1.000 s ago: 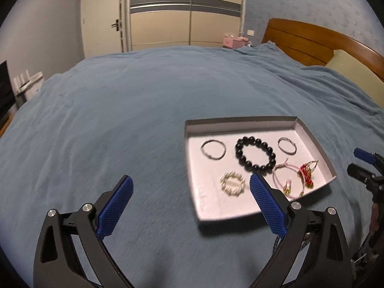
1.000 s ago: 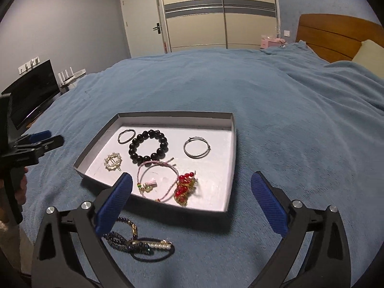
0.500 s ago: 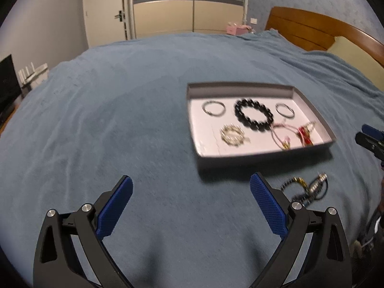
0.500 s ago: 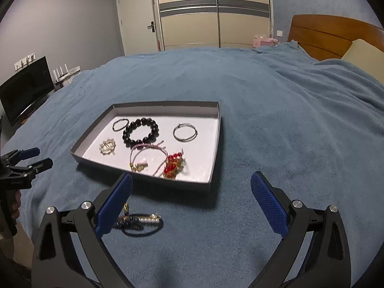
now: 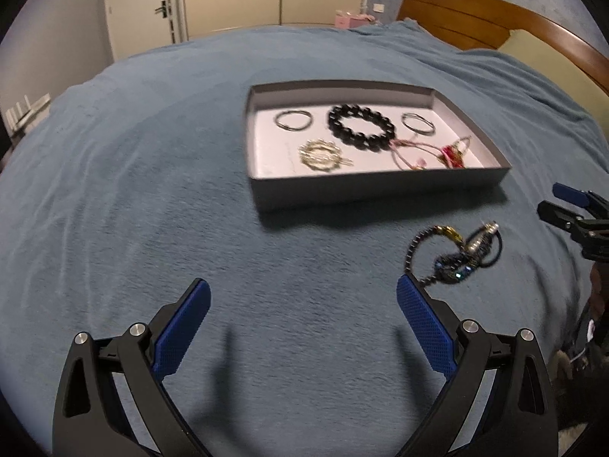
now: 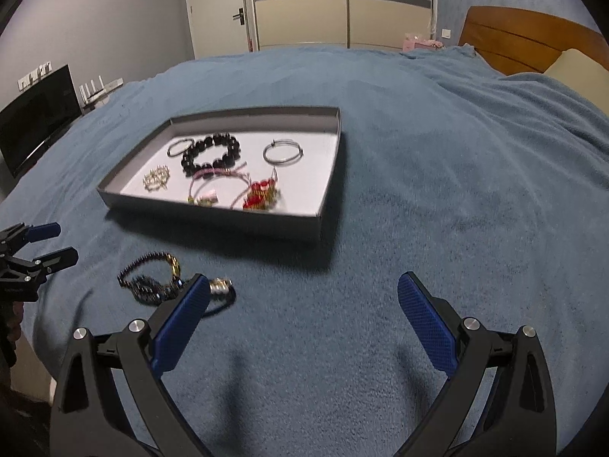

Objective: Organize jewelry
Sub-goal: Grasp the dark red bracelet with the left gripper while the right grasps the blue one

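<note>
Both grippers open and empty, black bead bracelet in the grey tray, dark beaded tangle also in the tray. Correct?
Not quite. The tangle of dark beaded bracelets lies on the blue bedspread in front of the shallow grey tray, not in it; the right wrist view shows this clearly. The rest holds: the left gripper and right gripper are open and empty, and the black bead bracelet is in the tray.

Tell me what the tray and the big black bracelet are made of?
The tray looks like grey cardboard, matte, with thin folded walls. The black bead bracelet shows round glossy beads, perhaps polished stone or glass; the blur leaves it open.
</note>
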